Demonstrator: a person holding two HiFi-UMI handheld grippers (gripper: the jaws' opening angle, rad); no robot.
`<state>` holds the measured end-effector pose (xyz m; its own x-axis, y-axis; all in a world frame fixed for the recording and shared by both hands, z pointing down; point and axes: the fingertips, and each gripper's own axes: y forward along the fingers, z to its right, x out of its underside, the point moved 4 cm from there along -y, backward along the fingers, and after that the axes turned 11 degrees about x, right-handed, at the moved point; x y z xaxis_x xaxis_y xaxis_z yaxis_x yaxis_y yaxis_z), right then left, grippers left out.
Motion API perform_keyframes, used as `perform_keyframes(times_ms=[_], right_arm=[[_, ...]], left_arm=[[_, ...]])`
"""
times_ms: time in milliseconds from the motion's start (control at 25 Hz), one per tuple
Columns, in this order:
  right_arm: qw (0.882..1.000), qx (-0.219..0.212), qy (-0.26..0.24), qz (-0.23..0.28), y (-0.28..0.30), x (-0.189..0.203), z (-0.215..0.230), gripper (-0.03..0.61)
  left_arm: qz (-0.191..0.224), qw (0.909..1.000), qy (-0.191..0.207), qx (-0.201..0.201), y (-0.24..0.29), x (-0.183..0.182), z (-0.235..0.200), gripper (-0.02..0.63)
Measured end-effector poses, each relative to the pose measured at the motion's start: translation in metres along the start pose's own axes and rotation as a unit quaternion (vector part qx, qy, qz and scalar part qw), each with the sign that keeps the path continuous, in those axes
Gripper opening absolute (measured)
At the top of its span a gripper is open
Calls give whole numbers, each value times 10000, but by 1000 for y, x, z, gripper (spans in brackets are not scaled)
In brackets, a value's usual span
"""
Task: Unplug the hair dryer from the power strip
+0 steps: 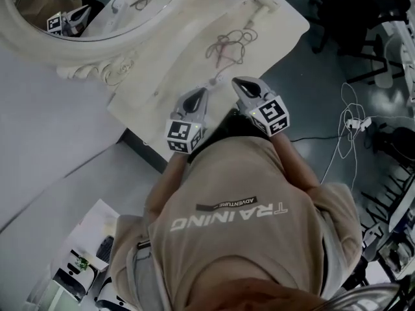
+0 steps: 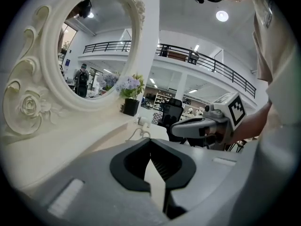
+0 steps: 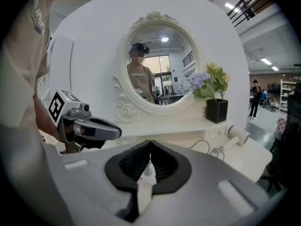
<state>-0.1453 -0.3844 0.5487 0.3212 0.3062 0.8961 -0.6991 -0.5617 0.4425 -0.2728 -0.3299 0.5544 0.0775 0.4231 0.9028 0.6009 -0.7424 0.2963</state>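
Observation:
The white hair dryer point(image 1: 262, 2) lies at the far end of the cream dressing table point(image 1: 162, 76). Its cord point(image 1: 230, 47) runs in loose loops toward me. The right gripper view shows the dryer point(image 3: 237, 136) and cord point(image 3: 211, 149) at the right, and the left gripper view shows the dryer point(image 2: 142, 122) far off by the pot. Both grippers hover side by side over the table's near end. My left gripper point(image 1: 198, 91) is shut with nothing in it, and so is my right gripper point(image 1: 241, 81). I cannot make out a power strip on the table.
An oval mirror in a carved frame point(image 1: 97, 60) stands along the table's left side. A black pot of flowers point(image 3: 216, 109) sits near the dryer. On the floor to the right lie white cables and a white socket block point(image 1: 355, 123). Dark chairs point(image 1: 363, 24) stand beyond.

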Motion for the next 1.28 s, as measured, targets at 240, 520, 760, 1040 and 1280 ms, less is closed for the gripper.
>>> perform_keyframes(times_ms=[240, 520, 760, 1040, 1280], right_arm=[[9962, -471, -188, -707, 39, 40, 16, 5], [9815, -1074, -687, -1425, 89, 88, 20, 5], [9565, -1448, -1453, -2075, 115, 110, 20, 5], [9550, -1666, -1263, -2102, 119, 116, 25, 5], [9505, -1782, -1449, -2093, 118, 114, 24, 5]], left_arm=[[-545, 9984, -57, -157, 29, 21, -12, 3], [-1098, 9930, -184, -406, 60, 63, -26, 3], [-1711, 9845, 89, -378, 84, 74, -28, 5], [-2191, 9752, 140, -266, 100, 83, -29, 135], [-2445, 9683, 193, -475, 109, 87, -39, 133]])
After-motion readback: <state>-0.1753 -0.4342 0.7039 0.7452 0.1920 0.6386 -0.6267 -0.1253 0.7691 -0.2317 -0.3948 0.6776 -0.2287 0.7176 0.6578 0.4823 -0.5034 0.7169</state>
